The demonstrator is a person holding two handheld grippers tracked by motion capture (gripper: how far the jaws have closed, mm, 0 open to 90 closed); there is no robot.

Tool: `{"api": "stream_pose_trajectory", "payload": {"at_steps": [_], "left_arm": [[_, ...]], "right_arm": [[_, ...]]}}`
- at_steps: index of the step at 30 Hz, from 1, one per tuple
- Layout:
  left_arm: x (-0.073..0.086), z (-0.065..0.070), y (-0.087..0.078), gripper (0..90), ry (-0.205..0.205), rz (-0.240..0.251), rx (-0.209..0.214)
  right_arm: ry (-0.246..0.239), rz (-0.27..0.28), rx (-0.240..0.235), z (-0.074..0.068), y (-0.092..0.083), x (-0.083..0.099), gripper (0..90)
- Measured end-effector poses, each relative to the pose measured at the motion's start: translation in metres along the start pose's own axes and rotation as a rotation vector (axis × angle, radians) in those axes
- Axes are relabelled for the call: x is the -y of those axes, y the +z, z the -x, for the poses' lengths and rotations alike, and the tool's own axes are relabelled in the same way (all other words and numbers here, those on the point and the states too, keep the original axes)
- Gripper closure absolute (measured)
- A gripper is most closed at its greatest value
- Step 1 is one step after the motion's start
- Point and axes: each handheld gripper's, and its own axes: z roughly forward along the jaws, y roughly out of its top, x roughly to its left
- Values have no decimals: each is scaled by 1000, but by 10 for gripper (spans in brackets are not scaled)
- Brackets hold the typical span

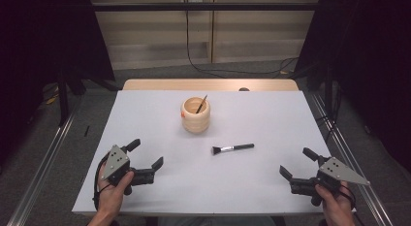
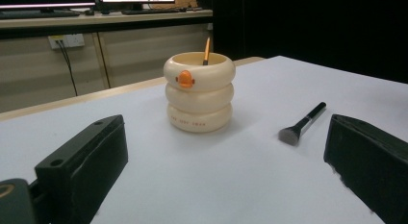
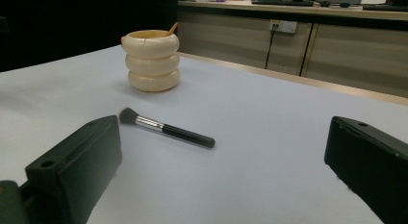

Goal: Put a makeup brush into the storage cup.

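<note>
Held low near the table's (image 1: 145, 197) front corners: left gripper (image 1: 147, 156) and right gripper (image 1: 296, 163), jaws wide apart, empty; between them lay a brush (image 1: 232, 148), near a cup (image 1: 196, 115).

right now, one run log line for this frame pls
left gripper: open, idle | right gripper: open, idle | makeup brush: flat on table, untouched | cream holder: upright, one brush inside
</note>
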Motion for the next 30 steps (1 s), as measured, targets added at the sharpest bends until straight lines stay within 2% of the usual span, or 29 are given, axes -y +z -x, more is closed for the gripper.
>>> {"api": "stream_pose_trajectory", "payload": {"at_steps": [7, 16, 23, 30], "left_arm": [[0, -1, 0, 13, -4, -2, 11], [-3, -5, -4, 13, -15, 29, -23], [-3, -6, -6, 10, -33, 33, -39], [-2, -5, -2, 9, -9, 10, -25]], "right_arm": [[6, 1, 0, 0, 2, -1, 0], [-1, 17, 4, 1, -3, -3, 0], [-20, 39, -66, -4, 1, -11, 0], [-21, 53, -77, 0, 15, -23, 4]]}}
